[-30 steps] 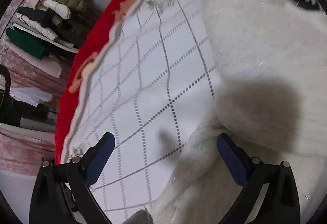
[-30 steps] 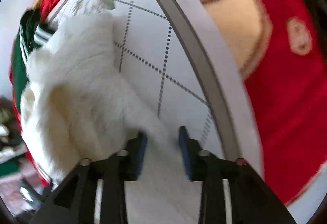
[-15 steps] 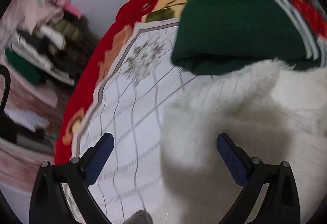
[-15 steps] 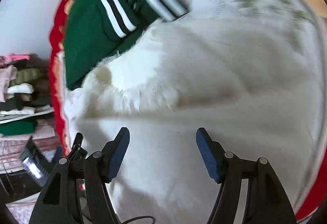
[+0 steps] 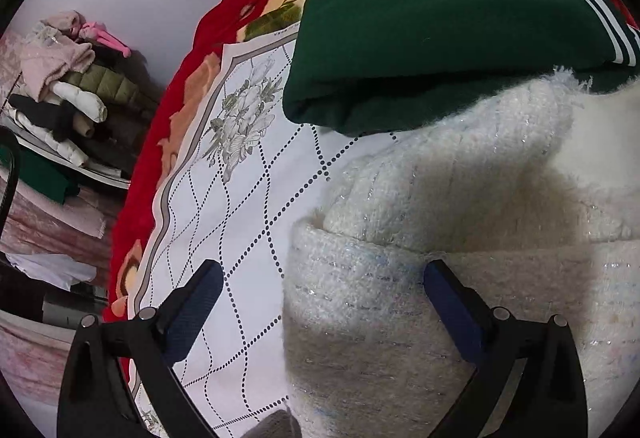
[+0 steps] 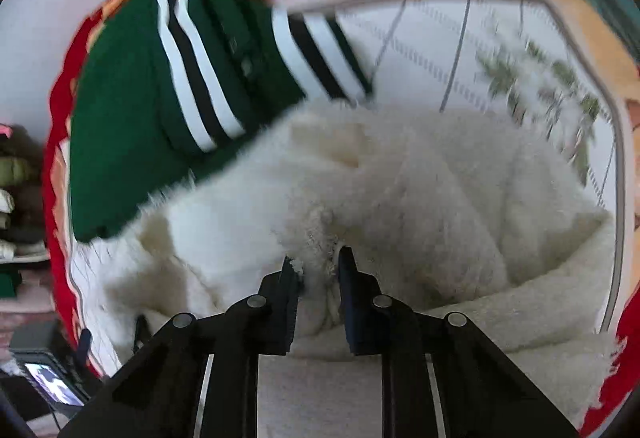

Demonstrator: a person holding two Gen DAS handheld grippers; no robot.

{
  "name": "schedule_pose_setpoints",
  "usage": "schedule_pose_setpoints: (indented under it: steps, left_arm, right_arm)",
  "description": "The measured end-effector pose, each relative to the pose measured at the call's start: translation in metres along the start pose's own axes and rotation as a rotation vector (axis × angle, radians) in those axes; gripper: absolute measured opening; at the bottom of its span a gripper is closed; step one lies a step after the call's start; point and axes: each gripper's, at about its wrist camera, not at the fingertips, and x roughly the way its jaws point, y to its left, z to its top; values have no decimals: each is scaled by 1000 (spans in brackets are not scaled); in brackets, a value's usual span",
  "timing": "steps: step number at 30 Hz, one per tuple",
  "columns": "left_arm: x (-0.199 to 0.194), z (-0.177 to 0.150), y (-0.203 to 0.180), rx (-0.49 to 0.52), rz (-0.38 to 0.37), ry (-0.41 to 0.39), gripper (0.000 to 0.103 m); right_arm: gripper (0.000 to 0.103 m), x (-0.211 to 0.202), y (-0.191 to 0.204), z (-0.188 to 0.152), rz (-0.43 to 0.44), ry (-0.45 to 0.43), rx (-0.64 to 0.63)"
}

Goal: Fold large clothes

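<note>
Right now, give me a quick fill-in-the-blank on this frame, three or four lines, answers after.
1. The right gripper is closing, with a tuft of the fluffy ____ sweater between its pads.
2. The left gripper stands ____ above the sweater's folded edge.
3. The folded garment beyond the sweater is ____ with white stripes.
4. Both lie on a white sheet printed with a dotted ____ grid.

Answers: white; open; green; diamond

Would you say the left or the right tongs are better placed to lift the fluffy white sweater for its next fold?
Right: the right tongs are closing on a tuft of the white sweater, while the left tongs stand open.
</note>
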Motion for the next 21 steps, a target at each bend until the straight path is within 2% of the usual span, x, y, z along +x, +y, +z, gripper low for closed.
schedule_pose_setpoints:
  steps: [1, 2, 3, 6, 8, 9, 10, 13, 14, 17, 18, 19, 20, 21]
  left_arm:
    - [1, 0, 1, -2, -4, 2, 103]
    - [0, 1, 2, -10, -11, 6, 103]
    - [-2, 2, 5, -22, -18, 8, 103]
    - [-17, 2, 22, -88, -23, -20, 103]
    - [-25, 2, 31, -132, 10, -50, 103]
    - [-25, 2, 32, -140, 23, -55, 103]
    - [-23, 3, 32, -143, 32, -53, 103]
    - [-5, 3, 23, -140, 23, 3, 103]
    - [-2, 3, 20, -135, 27, 9, 103]
    - [-2, 3, 15, -109, 40, -2, 103]
    - [-2, 3, 14, -104, 42, -6, 103]
    - [-3, 3, 14, -101, 42, -10, 103]
    - [-5, 3, 15, -101, 39, -14, 103]
    - [-6, 2, 16, -104, 36, -15, 103]
  right_arm:
    - [21, 5, 0, 0, -21, 19, -17]
    - [22, 24, 2, 3, -49, 103, -55]
    - [25, 30, 3, 4, -55, 150, -76]
    - [40, 1, 11, 9, 1, 112, -104]
    - [47, -35, 11, 4, 91, 55, -129]
    - [61, -43, 15, 3, 116, 43, -141]
    - [66, -47, 21, 2, 168, 53, -160]
    - [66, -16, 40, 3, 351, 214, -155]
    - [66, -9, 45, -3, 356, 260, -156]
    - [66, 45, 48, -12, 274, 440, -178]
    - [66, 49, 52, -13, 268, 442, -197]
    - [63, 48, 53, -14, 268, 445, -211]
    - [53, 44, 58, -13, 280, 447, -241]
    - [8, 39, 66, -15, 307, 446, -290]
